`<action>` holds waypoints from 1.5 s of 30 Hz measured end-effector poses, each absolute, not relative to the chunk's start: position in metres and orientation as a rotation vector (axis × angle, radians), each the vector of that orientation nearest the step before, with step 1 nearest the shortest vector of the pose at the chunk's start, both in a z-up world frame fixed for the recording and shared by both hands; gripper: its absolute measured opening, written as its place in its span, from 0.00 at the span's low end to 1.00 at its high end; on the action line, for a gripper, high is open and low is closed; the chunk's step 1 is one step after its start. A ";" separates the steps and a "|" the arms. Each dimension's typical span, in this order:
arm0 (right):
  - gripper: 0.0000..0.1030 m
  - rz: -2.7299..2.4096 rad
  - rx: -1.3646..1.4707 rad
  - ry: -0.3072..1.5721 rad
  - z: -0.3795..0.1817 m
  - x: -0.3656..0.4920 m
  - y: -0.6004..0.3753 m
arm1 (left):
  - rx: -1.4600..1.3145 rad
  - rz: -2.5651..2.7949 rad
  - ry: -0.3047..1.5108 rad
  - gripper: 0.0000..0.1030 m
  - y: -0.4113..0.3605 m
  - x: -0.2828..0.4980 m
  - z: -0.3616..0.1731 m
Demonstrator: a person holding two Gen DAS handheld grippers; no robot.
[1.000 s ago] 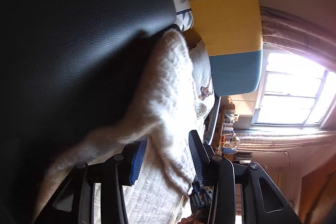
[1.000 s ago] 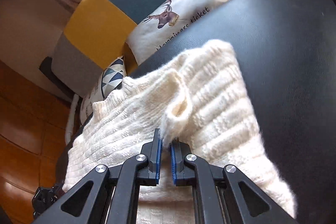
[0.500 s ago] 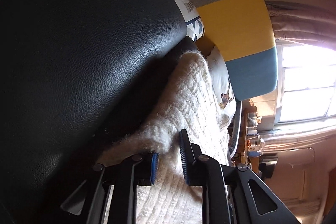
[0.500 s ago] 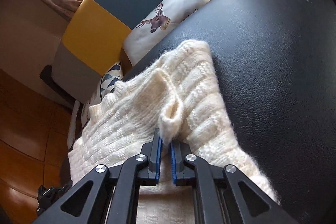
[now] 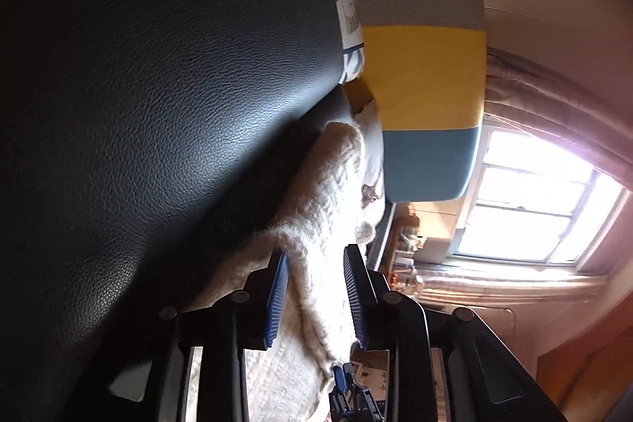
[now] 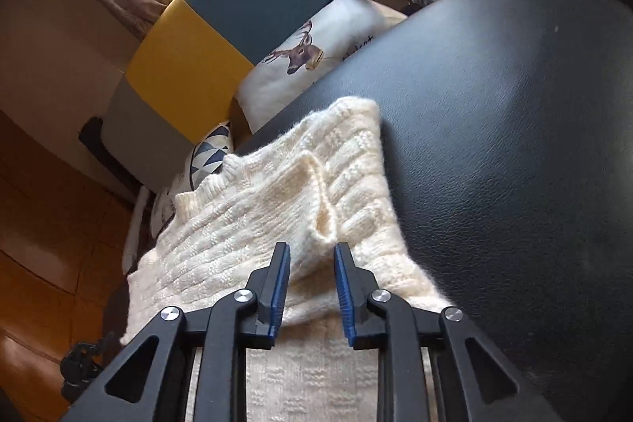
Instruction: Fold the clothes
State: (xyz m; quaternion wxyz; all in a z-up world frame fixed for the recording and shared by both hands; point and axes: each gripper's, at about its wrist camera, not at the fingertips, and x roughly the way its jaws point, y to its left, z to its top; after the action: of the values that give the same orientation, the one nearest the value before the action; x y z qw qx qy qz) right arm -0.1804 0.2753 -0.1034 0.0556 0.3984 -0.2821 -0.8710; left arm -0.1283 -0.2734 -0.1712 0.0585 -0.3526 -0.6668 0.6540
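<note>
Blue pads on my right gripper stand parted, nothing pinched between them; a small loop of cream knit pokes up just ahead of the gap, a fold ridge in the sweater. I read that as the fabric laid down and let go, jaws off it so the layer can settle. My left gripper is parted too, its blue pads on either side of a thick hump of the same sweater, wool between them but not squeezed as far as I can see. The tips of the right gripper peek in at the bottom edge of that view, so both tools sit close together over one end of the garment.

Working outward: the sweater lies on a black leather seat, bunched near its edge, one end doubled over the body. That grainy black surface is my folding table, broad and flat enough to take the knit. To my eye the fold is partly made and wants flattening; the ridge would spring back if left.

Beyond the seat stands a chair with a grey, yellow and teal back, a deer-print cushion leaning in it, a triangle-patterned cushion lower down. A bright window glares in the left view, with a cluttered shelf below it.
</note>
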 end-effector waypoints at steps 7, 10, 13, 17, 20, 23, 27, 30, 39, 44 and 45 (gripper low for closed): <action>0.25 -2.568 1.142 -0.551 -0.068 -0.204 0.206 | -1.125 1.936 -2.106 0.55 -0.264 -0.138 -0.181; 0.25 -2.551 1.238 -0.452 -0.077 -0.234 0.179 | -1.128 2.032 -2.095 0.33 -0.268 -0.135 -0.177; 0.25 -2.487 1.366 -0.466 -0.107 -0.251 0.167 | -1.132 2.110 -2.049 0.09 -0.275 -0.131 -0.177; 0.26 -2.449 1.346 -0.518 -0.133 -0.252 0.164 | -1.170 2.075 -2.052 0.08 -0.284 -0.123 -0.188; 0.25 -2.393 1.308 -0.663 -0.139 -0.249 0.180 | -1.202 2.040 -1.997 0.10 -0.281 -0.123 -0.185; 0.25 -2.368 1.298 -0.684 -0.135 -0.248 0.188 | -1.168 2.203 -1.839 0.10 -0.290 -0.108 -0.150; 0.25 -2.408 1.268 -0.599 -0.117 -0.246 0.193 | -1.072 2.393 -1.578 0.19 -0.290 -0.123 -0.096; 0.25 -2.446 1.267 -0.480 -0.107 -0.248 0.191 | -1.111 2.479 -1.364 0.19 -0.267 -0.159 -0.074; 0.25 -2.597 1.354 -0.136 -0.124 -0.275 0.204 | -1.354 2.607 -1.018 0.19 -0.215 -0.238 -0.103; 0.24 -2.561 1.278 -0.248 -0.133 -0.274 0.222 | -1.386 2.634 -0.959 0.19 -0.213 -0.242 -0.130; 0.24 -2.549 1.275 -0.260 -0.131 -0.274 0.224 | -1.389 2.642 -0.938 0.19 -0.212 -0.241 -0.128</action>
State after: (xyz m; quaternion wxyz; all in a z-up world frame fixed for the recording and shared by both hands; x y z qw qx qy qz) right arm -0.2737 0.2243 -0.1309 0.1395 0.4411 -0.0901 -0.8820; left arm -0.2407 -0.2117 -0.1282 0.0062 -0.4438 -0.2999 0.8445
